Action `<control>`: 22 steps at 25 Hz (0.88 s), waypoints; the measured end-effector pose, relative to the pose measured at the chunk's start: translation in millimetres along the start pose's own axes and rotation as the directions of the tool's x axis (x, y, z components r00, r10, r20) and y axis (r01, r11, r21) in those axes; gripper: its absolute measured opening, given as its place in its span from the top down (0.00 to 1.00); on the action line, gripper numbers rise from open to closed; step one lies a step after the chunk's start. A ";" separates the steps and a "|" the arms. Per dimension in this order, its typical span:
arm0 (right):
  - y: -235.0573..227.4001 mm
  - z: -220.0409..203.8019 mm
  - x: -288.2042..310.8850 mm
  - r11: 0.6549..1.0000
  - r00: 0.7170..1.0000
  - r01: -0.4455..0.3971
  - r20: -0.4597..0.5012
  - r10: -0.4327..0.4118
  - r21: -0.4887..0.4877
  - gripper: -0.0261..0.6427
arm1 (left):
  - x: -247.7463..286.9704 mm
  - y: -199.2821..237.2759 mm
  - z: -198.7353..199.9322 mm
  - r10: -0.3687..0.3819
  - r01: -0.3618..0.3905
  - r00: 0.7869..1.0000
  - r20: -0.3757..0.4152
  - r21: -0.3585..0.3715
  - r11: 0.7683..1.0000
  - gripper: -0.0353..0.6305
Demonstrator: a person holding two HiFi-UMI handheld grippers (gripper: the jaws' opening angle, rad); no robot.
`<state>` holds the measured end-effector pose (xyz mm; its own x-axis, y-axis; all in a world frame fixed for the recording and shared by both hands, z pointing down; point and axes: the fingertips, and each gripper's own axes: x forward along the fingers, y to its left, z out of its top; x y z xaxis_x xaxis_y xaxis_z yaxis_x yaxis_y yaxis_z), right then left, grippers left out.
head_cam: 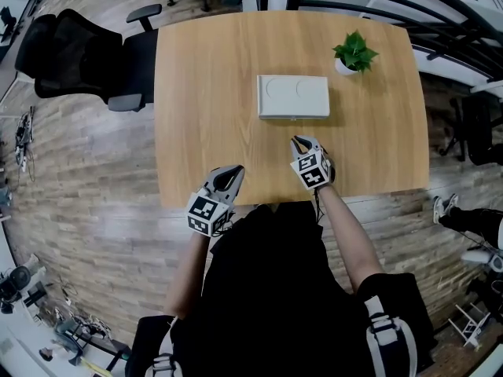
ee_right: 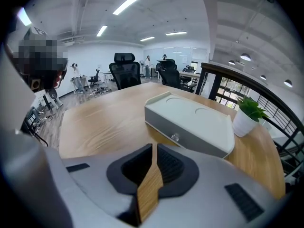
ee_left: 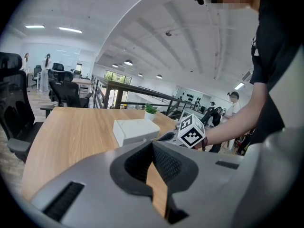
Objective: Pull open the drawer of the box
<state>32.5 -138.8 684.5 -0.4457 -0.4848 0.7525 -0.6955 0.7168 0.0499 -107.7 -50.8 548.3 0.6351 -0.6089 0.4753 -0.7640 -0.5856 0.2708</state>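
Head view looks down on a wooden table [head_cam: 204, 116] with a flat white box [head_cam: 293, 96] lying near its middle; a small potted plant [head_cam: 354, 53] stands just beyond the box's far right corner, apart from it; a black office chair [head_cam: 78, 57] sits at the table's left side; the left gripper [head_cam: 235, 170] hangs over the near edge, well short of the box, while the right gripper [head_cam: 298, 140] is closer, pointing at the box's near side with only bare tabletop between them; right gripper view shows the drawer [ee_right: 204, 144] flush in the box, its small clear knob [ee_right: 175, 137] facing the jaws, which meet tip to tip and carry nothing; left gripper view shows its own jaws likewise pressed together and empty, the box ahead of them and the right gripper's marker cube [ee_left: 191, 131] just to the box's right; a dark railing [ee_right: 216, 72] runs behind the table
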 end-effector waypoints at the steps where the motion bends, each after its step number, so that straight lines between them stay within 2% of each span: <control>1: -1.6 -0.7 2.0 1.000 1.000 0.000 -0.004 0.000 0.002 0.92 | 0.6 -0.2 0.8 0.001 -0.001 1.000 -0.001 0.000 1.000 0.91; 16: -30.5 -3.9 30.0 0.987 0.998 0.058 -0.019 -0.056 0.152 0.92 | 9.9 -1.2 -5.1 0.004 -0.005 1.000 -0.023 -0.020 1.000 0.91; 22: -41.2 -5.0 46.3 0.977 0.998 0.060 -0.036 -0.053 0.205 0.88 | 15.1 -5.5 -3.1 -0.006 0.005 1.000 -0.028 -0.033 0.999 0.91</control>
<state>43.3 -188.2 720.6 -0.3872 -0.5039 0.7721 -0.8218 0.5683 -0.0413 -94.3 -55.1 556.5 0.6359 -0.5905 0.4970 -0.7644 -0.5703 0.3006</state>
